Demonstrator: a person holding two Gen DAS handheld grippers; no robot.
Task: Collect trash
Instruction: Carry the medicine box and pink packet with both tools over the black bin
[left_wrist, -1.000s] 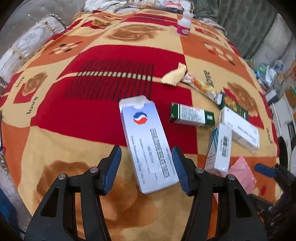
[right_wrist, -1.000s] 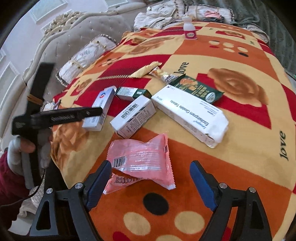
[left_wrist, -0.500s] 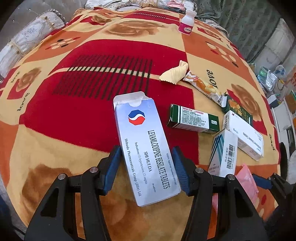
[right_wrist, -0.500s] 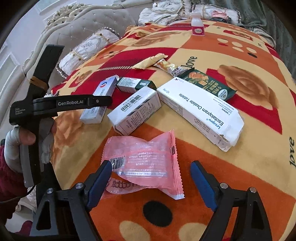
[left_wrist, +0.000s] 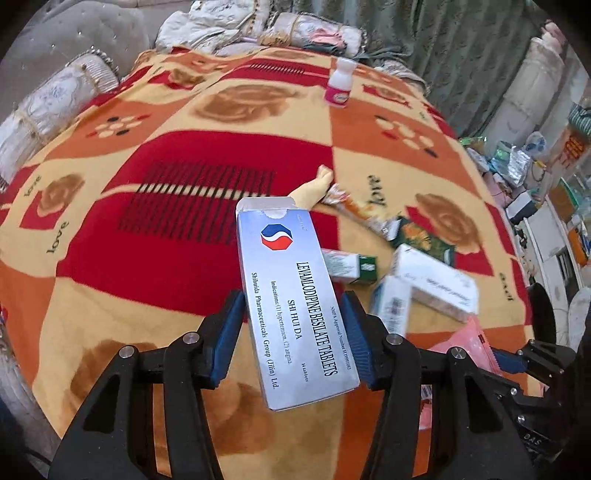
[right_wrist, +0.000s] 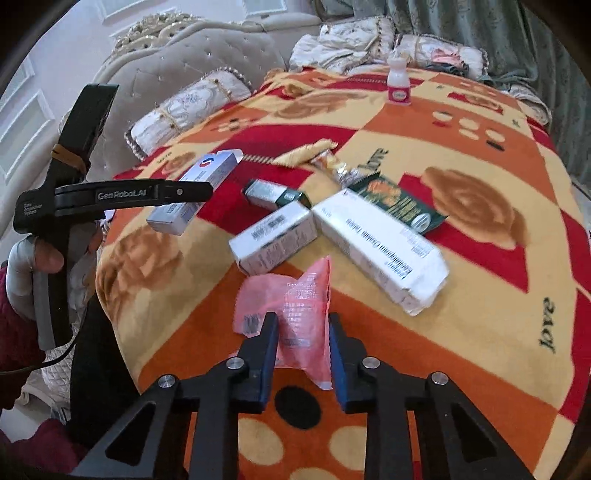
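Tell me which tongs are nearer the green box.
Left. The left tongs, gripping the blue-and-white box, sit just beside the green box; the right tongs, pinching the pink wrapper, are farther.

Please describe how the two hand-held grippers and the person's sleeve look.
Both the left gripper and the right gripper have black frames, silver screws and blue ribbed pads. The left one's side reads "GenRobot.AI" in white; a thin black cable hangs from it. The sleeve is dark maroon knit.
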